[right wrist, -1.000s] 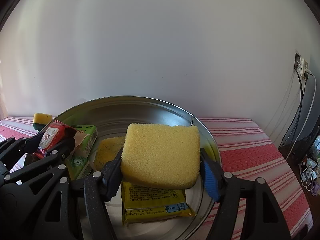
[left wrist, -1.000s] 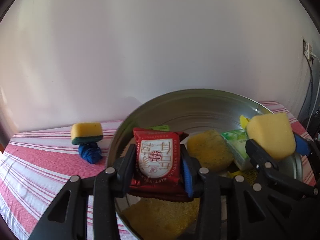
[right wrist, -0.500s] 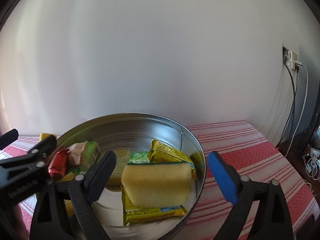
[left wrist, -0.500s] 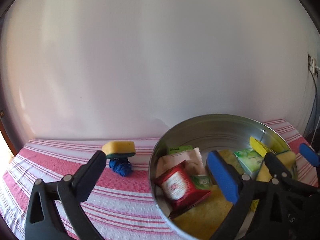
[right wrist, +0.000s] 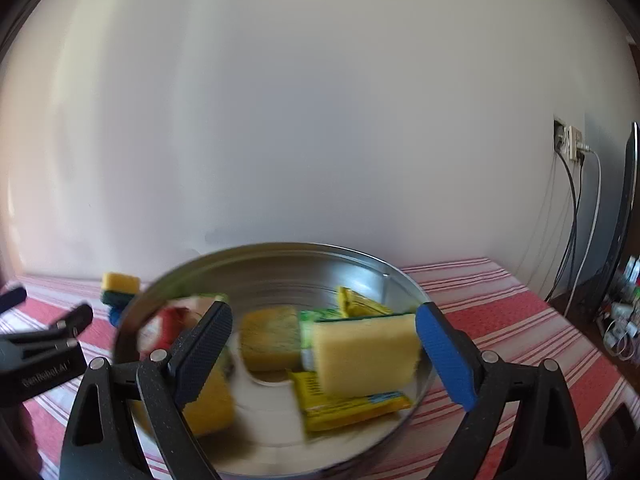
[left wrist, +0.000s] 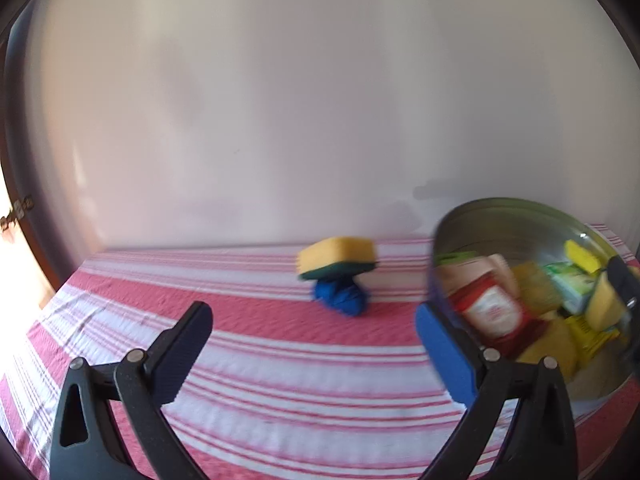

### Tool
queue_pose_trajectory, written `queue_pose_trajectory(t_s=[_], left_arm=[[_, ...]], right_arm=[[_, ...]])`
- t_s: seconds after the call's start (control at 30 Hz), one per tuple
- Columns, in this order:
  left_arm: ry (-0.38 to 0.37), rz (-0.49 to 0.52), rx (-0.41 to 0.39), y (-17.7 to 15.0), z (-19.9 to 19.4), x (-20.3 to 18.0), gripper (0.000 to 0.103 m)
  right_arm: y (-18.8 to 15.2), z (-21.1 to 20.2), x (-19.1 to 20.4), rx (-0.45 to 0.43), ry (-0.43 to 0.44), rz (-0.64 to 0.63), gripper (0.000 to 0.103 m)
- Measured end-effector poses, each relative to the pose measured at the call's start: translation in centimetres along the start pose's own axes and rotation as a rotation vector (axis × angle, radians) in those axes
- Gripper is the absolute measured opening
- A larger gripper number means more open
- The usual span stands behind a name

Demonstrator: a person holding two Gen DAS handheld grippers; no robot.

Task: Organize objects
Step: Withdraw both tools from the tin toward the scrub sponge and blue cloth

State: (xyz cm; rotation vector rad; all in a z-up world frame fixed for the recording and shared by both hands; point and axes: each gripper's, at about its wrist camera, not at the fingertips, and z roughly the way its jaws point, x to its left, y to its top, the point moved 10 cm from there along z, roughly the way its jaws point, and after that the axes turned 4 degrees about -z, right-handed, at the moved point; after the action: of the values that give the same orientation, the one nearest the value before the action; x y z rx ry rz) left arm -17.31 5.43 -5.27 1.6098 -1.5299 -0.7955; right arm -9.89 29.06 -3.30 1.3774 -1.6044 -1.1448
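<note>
My left gripper (left wrist: 316, 346) is open and holds nothing, above the striped cloth left of the metal bowl (left wrist: 512, 220). Ahead of it a yellow-and-green sponge (left wrist: 338, 258) rests on a blue bundle (left wrist: 340, 300). The red packet (left wrist: 492, 312) lies in the bowl among green and yellow packets. My right gripper (right wrist: 324, 346) is open over the bowl (right wrist: 280, 276). A plain yellow sponge (right wrist: 364, 352) lies between its fingers on a yellow packet (right wrist: 352, 406), right next to the blue pad. The left gripper (right wrist: 50, 304) shows at the left edge.
The red-and-white striped cloth (left wrist: 280, 368) covers the table up to a plain wall. To the right, a wall socket with hanging cables (right wrist: 570, 144), a dark screen (right wrist: 628, 208) and small clutter lie past the table's edge.
Both grippers opened: the left let go of the red packet, the right dropped the yellow sponge, both into the bowl. The left gripper then swung left over the cloth; the right drew back slightly.
</note>
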Motion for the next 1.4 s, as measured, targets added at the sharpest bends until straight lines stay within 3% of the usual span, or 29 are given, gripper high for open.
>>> queue_pose_trajectory(t_s=[0.17,0.8,1.0,1.13,1.4], left_arm=[[0.050,-0.012,0.013,-0.6,1.1,4.0,0.102],[0.152,-0.093,0.124,-2.2,4.7,14.5,0.102],[0.183,-0.119,0.137,-2.2,5.6,17.4,0.102],[0.183,-0.132,0.151,-2.3,6.2,18.1,0.102],[0.159,-0.116,0.197,-2.5,7.5,17.6,0.102]], right_arm=[[-0.1,0.5,2.9,0.024,0.051,0.037,0.095],[0.0,0.8,17.1,0.041,0.219,-0.097,0.095],[-1.3,3.5,20.6,0.137,0.270,-0.140,0.093],[-2.3,6.3,22.4,0.246,0.295,-0.148,0.086],[-3.0,9.2,23.7,0.312,0.220,-0.265,0.086]])
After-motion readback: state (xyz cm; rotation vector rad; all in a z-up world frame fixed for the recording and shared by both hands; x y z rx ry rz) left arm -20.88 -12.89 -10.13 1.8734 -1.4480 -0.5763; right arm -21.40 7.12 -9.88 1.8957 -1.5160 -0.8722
